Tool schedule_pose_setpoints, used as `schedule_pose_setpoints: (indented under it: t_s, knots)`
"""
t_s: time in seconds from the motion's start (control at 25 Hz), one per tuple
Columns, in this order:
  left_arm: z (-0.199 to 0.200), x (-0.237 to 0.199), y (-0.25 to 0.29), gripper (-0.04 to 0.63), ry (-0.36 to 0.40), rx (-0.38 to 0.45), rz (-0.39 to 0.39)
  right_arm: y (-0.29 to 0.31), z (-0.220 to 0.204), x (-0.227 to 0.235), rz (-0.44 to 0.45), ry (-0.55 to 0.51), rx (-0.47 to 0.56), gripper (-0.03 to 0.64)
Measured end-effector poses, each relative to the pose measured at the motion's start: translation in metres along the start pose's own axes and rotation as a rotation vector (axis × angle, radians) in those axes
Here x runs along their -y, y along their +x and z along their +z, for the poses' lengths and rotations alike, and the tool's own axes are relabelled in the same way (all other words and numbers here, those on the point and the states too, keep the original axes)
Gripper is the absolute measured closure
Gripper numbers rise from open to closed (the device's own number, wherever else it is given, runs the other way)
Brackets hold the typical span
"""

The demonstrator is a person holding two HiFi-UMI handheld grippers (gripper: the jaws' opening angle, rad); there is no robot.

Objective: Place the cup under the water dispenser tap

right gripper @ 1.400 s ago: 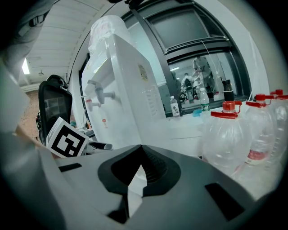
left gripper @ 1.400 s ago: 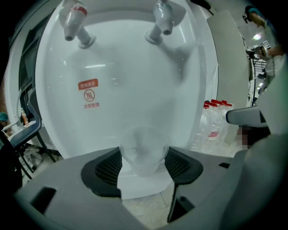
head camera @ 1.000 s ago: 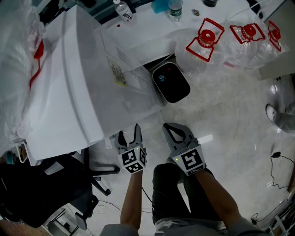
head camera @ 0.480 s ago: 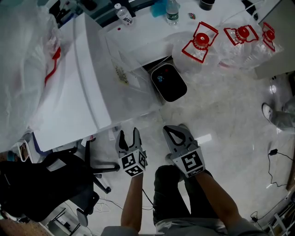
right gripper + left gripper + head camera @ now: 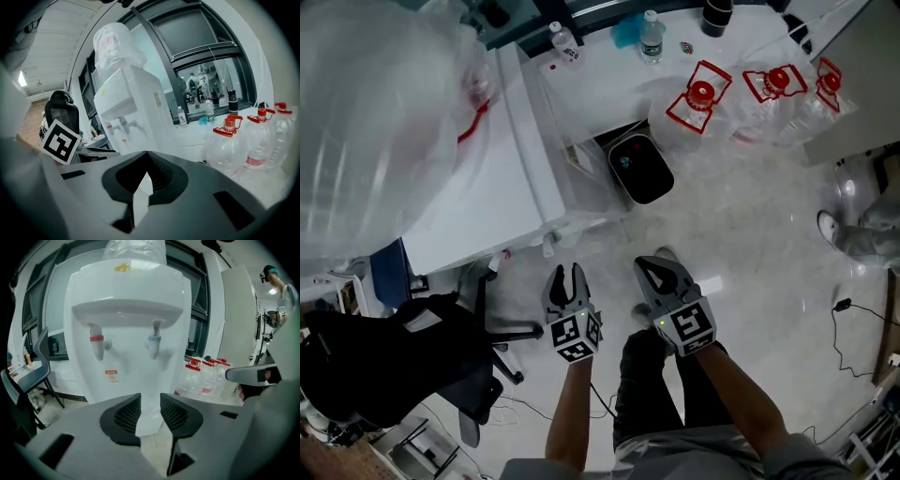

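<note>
The white water dispenser stands at the upper left, its plastic-wrapped bottle on top. In the left gripper view it fills the middle, with a red tap and a blue tap. A dark cup stands on the white counter at the far top, well away from both grippers. My left gripper points at the dispenser; its jaws are closing with nothing between them. My right gripper hangs beside it, shut and empty.
A black bin sits on the floor right of the dispenser. Three clear water jugs with red caps stand behind it. A black office chair is at the lower left. Small bottles stand on the counter. A shoe shows at the right.
The left jaws have narrowed. The head view has swung, so the dispenser's bottle now fills the upper left. Both grippers keep their place side by side and are still empty.
</note>
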State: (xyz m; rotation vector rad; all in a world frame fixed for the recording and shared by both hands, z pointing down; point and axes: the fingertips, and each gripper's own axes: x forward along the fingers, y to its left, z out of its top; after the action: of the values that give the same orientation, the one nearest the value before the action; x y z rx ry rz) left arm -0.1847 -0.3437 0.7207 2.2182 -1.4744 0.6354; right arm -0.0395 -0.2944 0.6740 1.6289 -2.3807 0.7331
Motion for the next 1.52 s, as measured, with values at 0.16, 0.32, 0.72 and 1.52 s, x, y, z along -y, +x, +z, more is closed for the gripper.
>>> schedule_pose_setpoints:
  t_s: [0.16, 0.32, 0.72, 1.52]
  knots:
    - [0.024, 0.011, -0.036, 0.497, 0.012, 0.002, -0.032, -0.017, 0.019, -0.023, 0.019, 0.007, -0.007, 0.604]
    - [0.049, 0.025, -0.076, 0.534, 0.032, 0.006, -0.053, -0.040, 0.044, -0.044, 0.020, 0.005, 0.002, 0.604]
    - [0.122, 0.057, -0.168, 0.576, 0.001, 0.069, -0.112, -0.087, 0.109, -0.100, 0.083, -0.037, 0.039, 0.604]
    - [0.283, 0.101, -0.275, 0.586, -0.001, 0.300, -0.257, -0.165, 0.261, -0.139, 0.134, -0.123, 0.168, 0.606]
